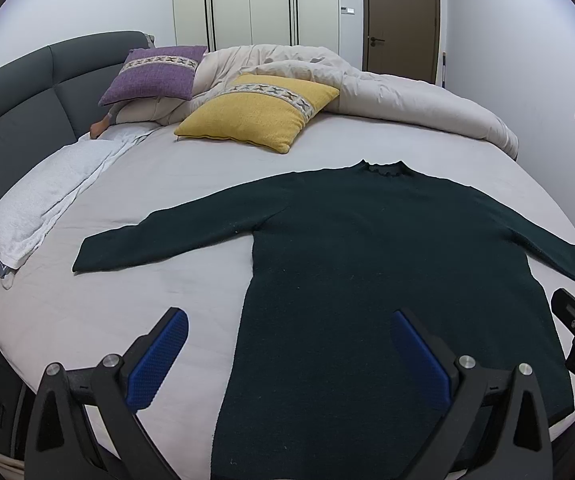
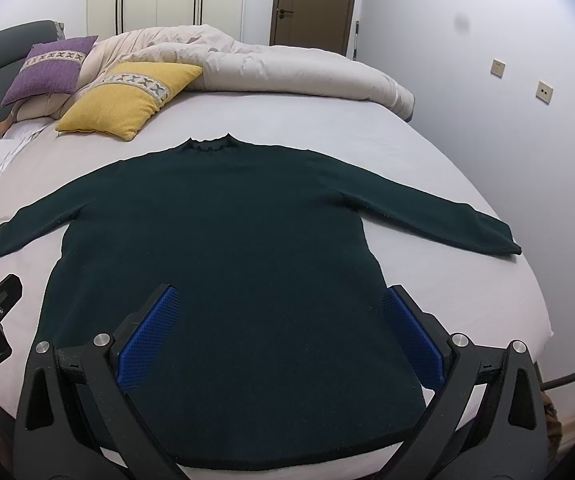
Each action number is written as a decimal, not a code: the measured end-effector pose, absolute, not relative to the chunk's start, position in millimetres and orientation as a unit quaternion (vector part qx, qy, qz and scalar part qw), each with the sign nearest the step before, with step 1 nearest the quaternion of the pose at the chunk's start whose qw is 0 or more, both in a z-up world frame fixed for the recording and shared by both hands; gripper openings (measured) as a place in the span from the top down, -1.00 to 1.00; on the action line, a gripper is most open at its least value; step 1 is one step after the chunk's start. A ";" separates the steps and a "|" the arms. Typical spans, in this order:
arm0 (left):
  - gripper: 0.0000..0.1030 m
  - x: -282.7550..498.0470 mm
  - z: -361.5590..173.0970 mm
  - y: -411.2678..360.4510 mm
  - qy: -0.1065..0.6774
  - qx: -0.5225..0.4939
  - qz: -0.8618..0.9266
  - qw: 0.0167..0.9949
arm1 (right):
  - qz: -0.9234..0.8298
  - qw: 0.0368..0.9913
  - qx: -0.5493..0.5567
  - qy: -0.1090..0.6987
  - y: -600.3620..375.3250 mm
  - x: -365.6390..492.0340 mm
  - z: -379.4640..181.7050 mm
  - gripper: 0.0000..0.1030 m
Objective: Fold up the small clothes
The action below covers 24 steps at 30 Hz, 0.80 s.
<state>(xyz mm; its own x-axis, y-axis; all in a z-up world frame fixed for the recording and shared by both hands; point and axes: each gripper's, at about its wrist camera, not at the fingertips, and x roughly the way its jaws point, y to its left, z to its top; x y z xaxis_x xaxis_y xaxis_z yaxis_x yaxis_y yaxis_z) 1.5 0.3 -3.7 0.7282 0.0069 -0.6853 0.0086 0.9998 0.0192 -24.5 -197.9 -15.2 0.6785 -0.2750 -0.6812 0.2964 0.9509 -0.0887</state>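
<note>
On the bed (image 2: 427,152) a dark green sweater (image 2: 223,240) lies flat, sleeves spread, hem nearest the person; no fold appears made yet. Above that hem, the left gripper (image 1: 287,356) and right gripper (image 2: 279,336) hover open, empty.

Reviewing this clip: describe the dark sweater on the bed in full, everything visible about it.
The sweater is dark green, a fuzzy knit with a small ruffled collar. It lies flat and unfolded on the pale sheet, collar toward the pillows, both long sleeves spread sideways, hem at the near bed edge. Both grippers, left and right, are open above its lower part; neither holds it.
</note>
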 end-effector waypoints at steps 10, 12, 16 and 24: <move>-1.00 0.2 -5.1 1.7 0.369 0.011 0.000 0.929 | -0.156 0.916 0.014 0.369 -197.0 -25.6 -15.0 -0.99; -1.00 0.1 -5.8 1.7 0.369 0.011 0.000 0.929 | -0.157 0.916 0.014 0.369 -196.7 -25.7 -15.2 -0.99; -1.00 0.2 -5.1 1.6 0.369 0.012 0.000 0.929 | -0.157 0.916 0.013 0.369 -196.4 -25.5 -15.4 -0.99; -1.00 0.3 -5.7 1.1 0.369 0.012 0.000 0.929 | -0.157 0.915 0.011 0.371 -195.5 -25.3 -16.5 -0.99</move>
<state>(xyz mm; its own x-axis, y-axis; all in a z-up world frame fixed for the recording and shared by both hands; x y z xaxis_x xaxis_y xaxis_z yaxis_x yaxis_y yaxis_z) 0.3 1.1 -5.7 0.7279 0.0094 -0.6856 0.0087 0.9997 0.0229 -25.3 -195.5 -16.5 0.6763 -0.2790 -0.6817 0.2949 0.9506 -0.0964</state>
